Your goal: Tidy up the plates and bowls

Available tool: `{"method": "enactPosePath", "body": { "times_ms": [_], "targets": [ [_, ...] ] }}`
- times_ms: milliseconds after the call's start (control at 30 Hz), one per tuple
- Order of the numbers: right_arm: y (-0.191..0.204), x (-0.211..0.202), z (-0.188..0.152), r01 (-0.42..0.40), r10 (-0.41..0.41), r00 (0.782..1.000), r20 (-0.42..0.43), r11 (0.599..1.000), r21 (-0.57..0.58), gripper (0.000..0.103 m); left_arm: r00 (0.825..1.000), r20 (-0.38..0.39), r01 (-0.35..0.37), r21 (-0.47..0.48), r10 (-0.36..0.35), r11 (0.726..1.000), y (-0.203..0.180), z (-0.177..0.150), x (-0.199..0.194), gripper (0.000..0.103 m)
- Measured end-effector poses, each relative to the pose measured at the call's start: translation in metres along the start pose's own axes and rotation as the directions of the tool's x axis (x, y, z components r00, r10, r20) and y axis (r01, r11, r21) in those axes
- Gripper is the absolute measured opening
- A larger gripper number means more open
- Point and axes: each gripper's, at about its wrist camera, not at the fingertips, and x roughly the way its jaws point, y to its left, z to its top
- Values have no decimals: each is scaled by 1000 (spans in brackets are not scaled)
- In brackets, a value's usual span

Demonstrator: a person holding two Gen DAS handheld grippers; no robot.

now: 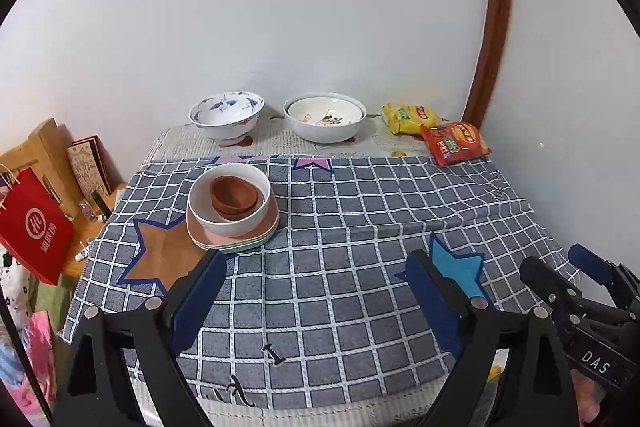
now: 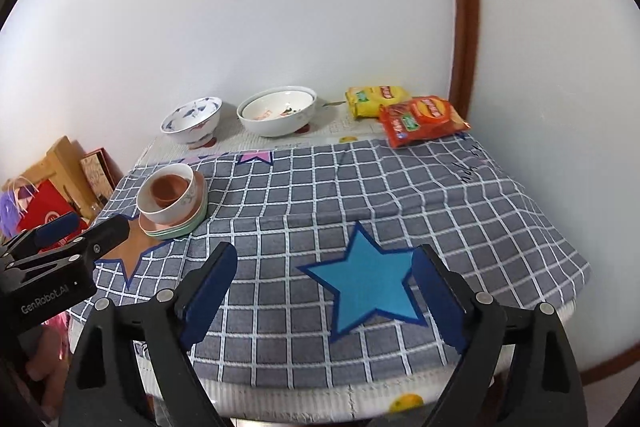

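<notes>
Bowls: brown bowl [image 1: 234, 199] nested in white bowl [image 1: 229, 201] on stacked plates [image 1: 232, 239], ahead-left of my left tool [image 1: 320, 291] and right tool [image 2: 324, 291]; both agape, empty.

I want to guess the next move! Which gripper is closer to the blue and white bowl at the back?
Probably the left gripper. It stands open and empty on the same side as the blue and white bowl. The right gripper, also open, hangs over the blue star, farther off.
</notes>
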Motion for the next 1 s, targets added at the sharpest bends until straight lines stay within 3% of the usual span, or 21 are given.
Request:
{"method": "enactPosePath", "body": {
  "times_ms": [167,1000],
  "targets": [
    [-3,-14,-5,32,-31,999,22,999,-17,89,1000,14,-12,0,12,1000,-4,-3,-8,91],
    [14,-31,-15,36,-33,998,54,998,-52,89,1000,5,-31,-31,31,999,6,-12,-10,91]
  ]
}}
